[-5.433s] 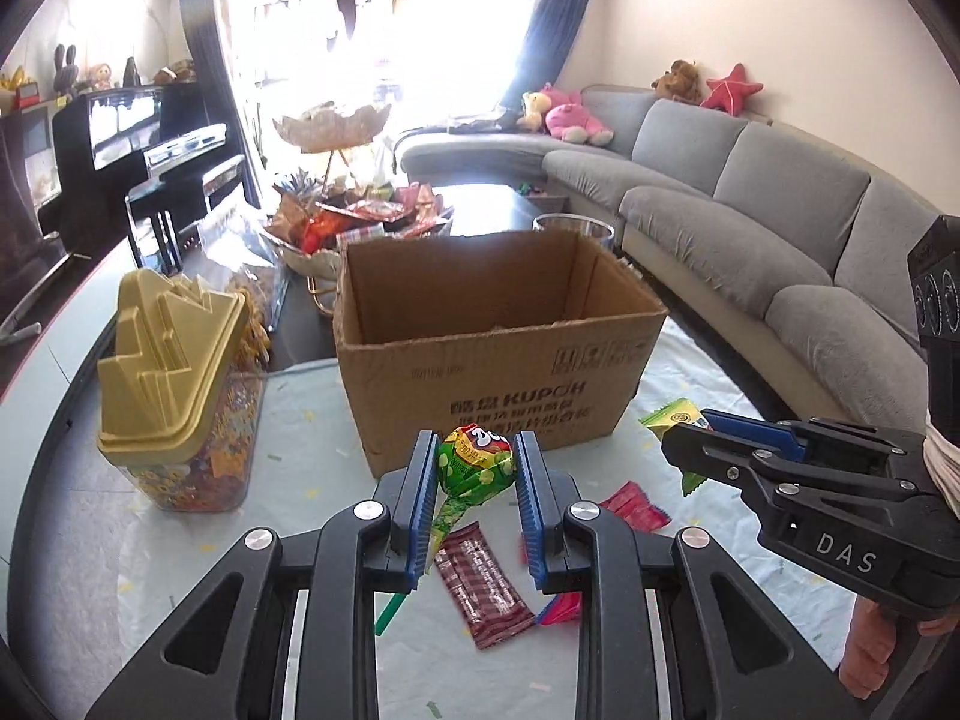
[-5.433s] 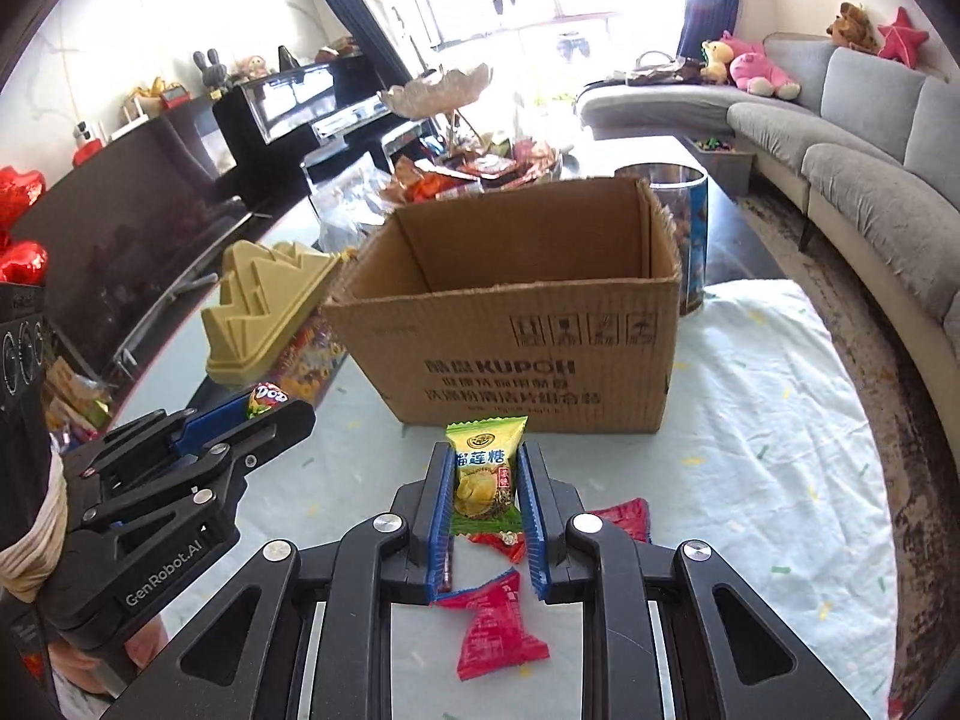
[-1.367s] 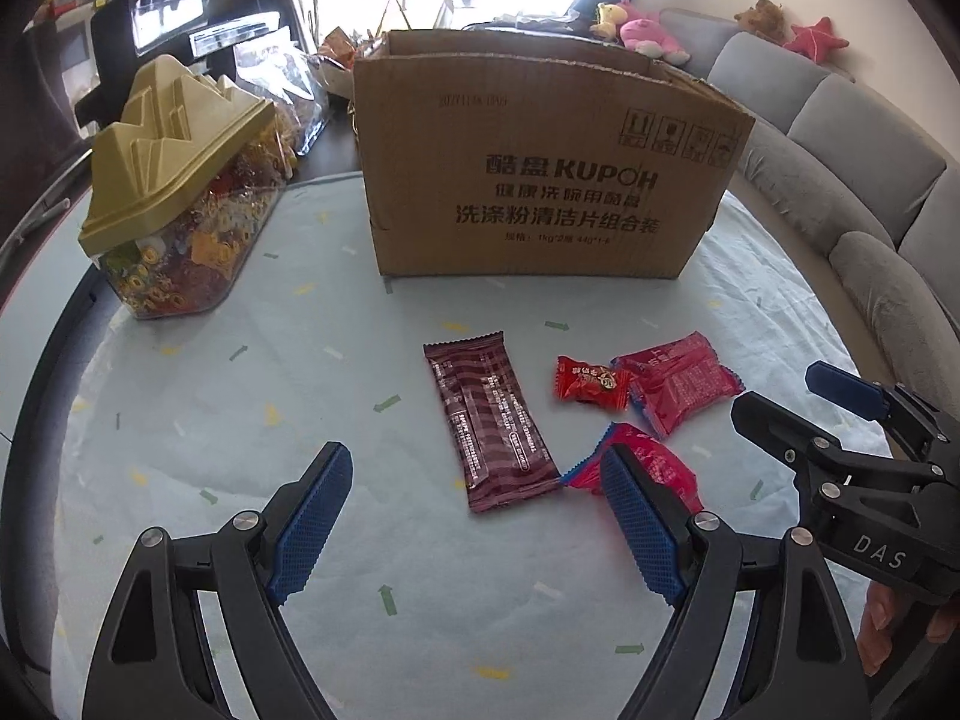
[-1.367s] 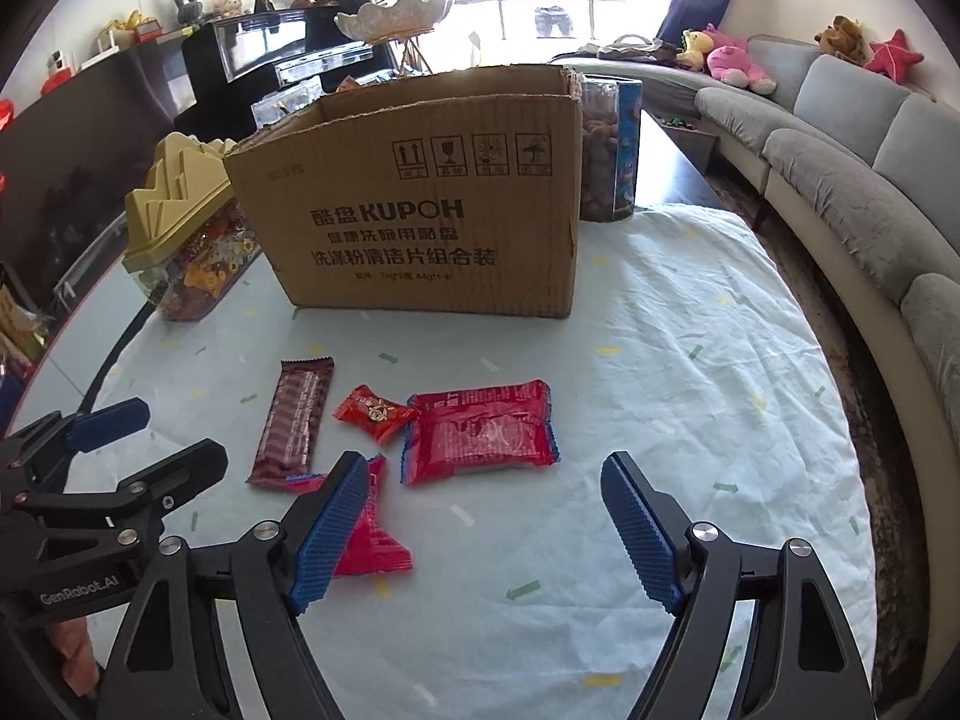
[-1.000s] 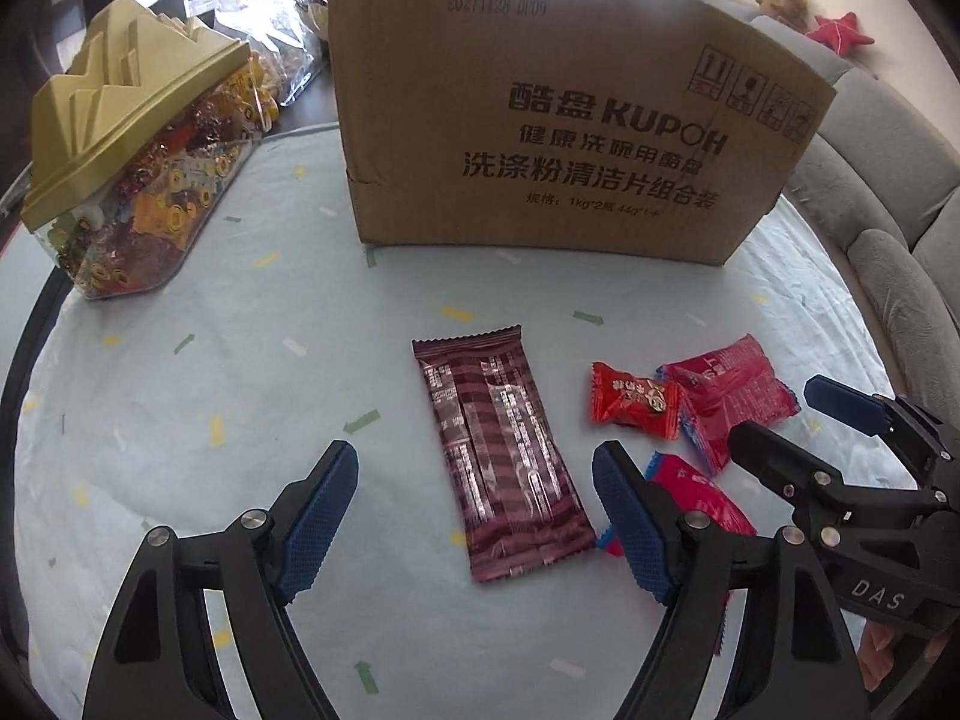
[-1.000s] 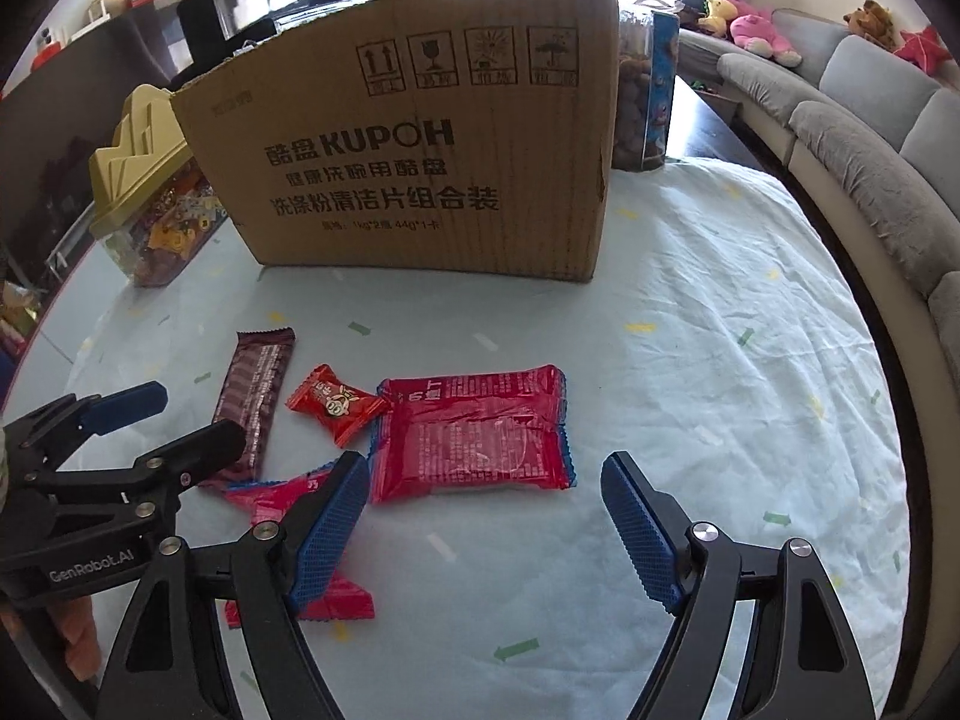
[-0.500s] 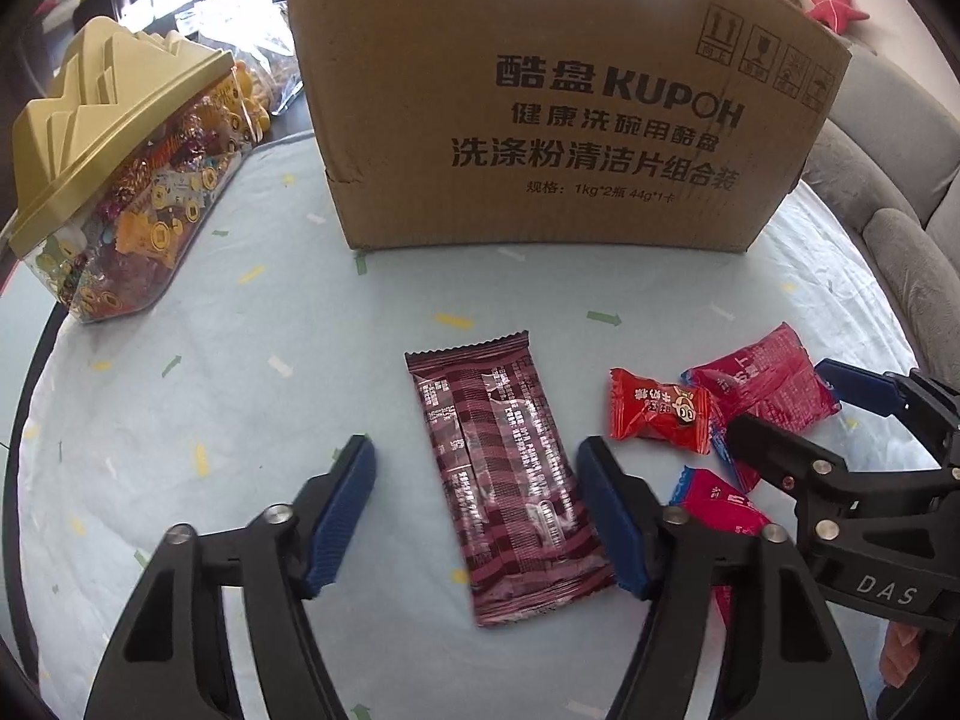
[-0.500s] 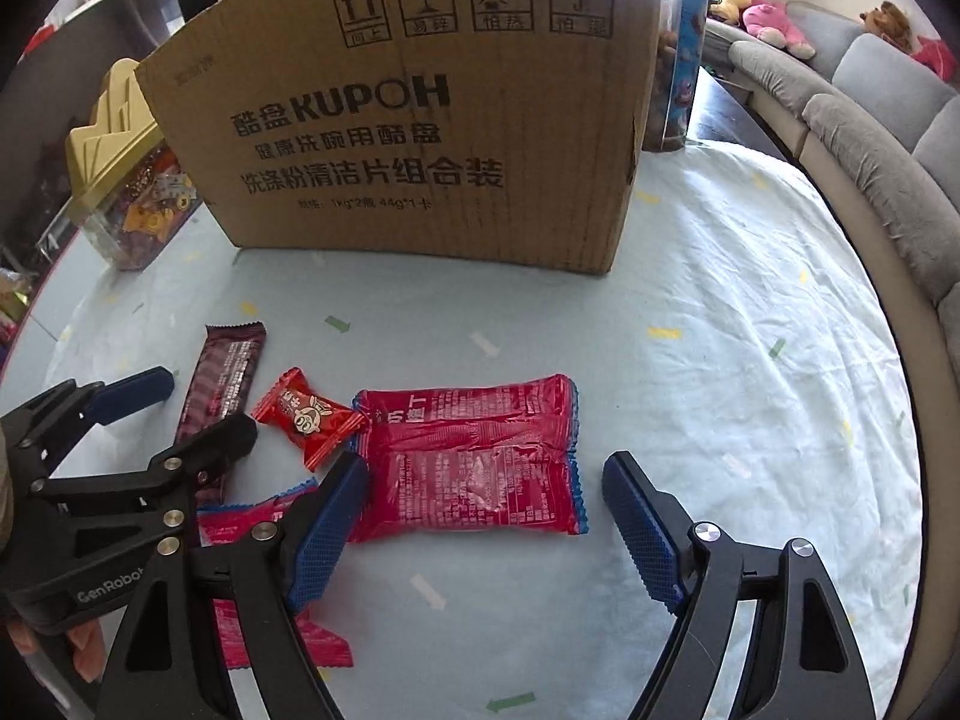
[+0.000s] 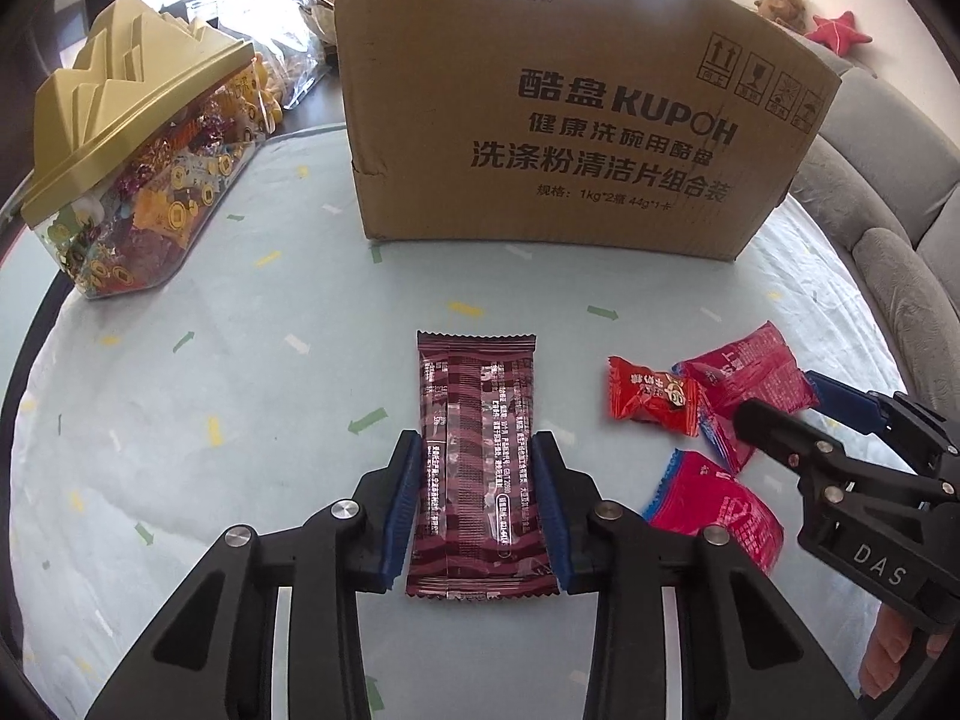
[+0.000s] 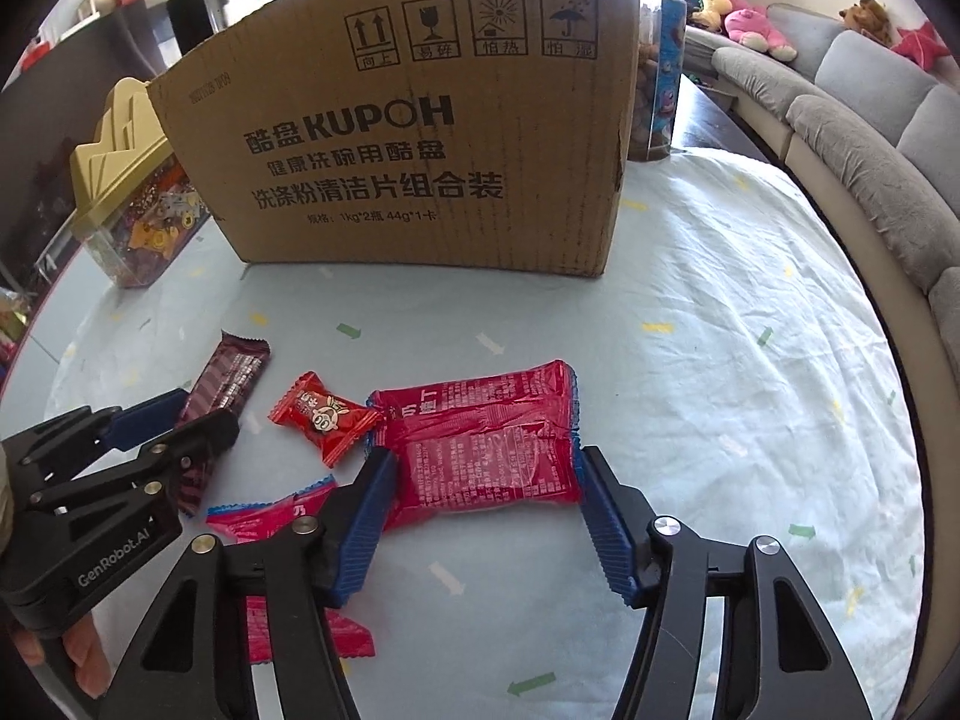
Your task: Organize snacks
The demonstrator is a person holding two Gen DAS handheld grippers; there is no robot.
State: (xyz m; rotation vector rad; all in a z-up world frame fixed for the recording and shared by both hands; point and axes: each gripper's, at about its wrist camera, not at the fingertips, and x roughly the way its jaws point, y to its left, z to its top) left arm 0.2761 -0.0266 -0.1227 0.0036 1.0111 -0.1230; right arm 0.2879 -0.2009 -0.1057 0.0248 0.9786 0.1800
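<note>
A dark maroon snack bar lies flat on the tablecloth; my left gripper has closed onto its two long edges. The bar also shows in the right wrist view. A wide red snack packet lies between the blue pads of my right gripper, which is open around it, the pads at or just off its ends. A small red candy and another red packet lie to the left. The open cardboard box stands behind.
A clear candy tub with a gold lid stands left of the box. A tall snack canister stands behind the box's right corner. A grey sofa runs along the right, beyond the table edge.
Both grippers dropped low over the table and moved forward. My left jaws closed in on the maroon bar. My right jaws narrowed around the wide red packet.
</note>
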